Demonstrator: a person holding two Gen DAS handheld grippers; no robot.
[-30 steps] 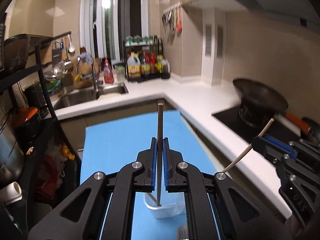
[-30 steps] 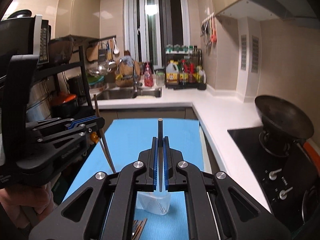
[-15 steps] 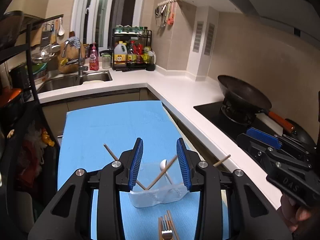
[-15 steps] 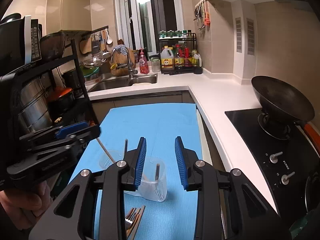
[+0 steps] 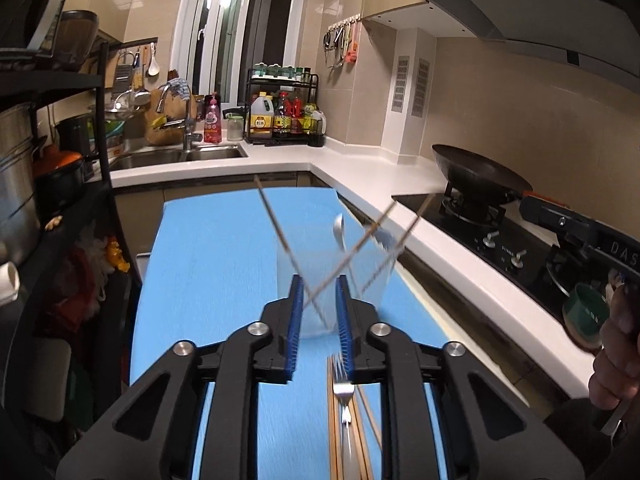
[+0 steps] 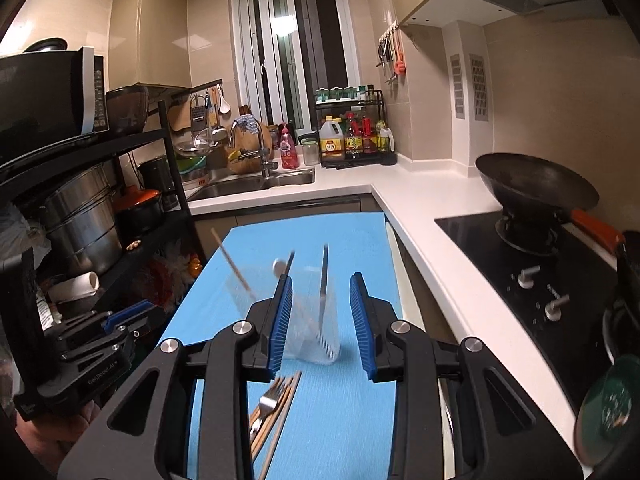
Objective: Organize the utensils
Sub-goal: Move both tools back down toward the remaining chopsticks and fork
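The left gripper (image 5: 318, 320) had its blue pads a bit apart w/ nothing held. The gripper hung just above the blue mat (image 5: 216, 248). Just past the pads stood a clear plastic cup (image 5: 332, 276) on the mat. In the cup were wooden chopsticks (image 5: 276, 224) that leaned out diff ways, plus a spoon (image 5: 339, 229). Under the pads, nearer the camera, lay a fork (image 5: 342, 384) on top of more chopsticks (image 5: 362, 432), flat on the mat.

In the right wrist view, the right gripper (image 6: 322, 320) was wide apart and held nothing. The cup (image 6: 316, 328) sat between and just past its pads. The fork (image 6: 269, 400) & loose chopsticks (image 6: 280, 420) lay on the mat (image 6: 348, 400) near the left pad. A black wok (image 6: 532, 188) sat on the stove at the right.
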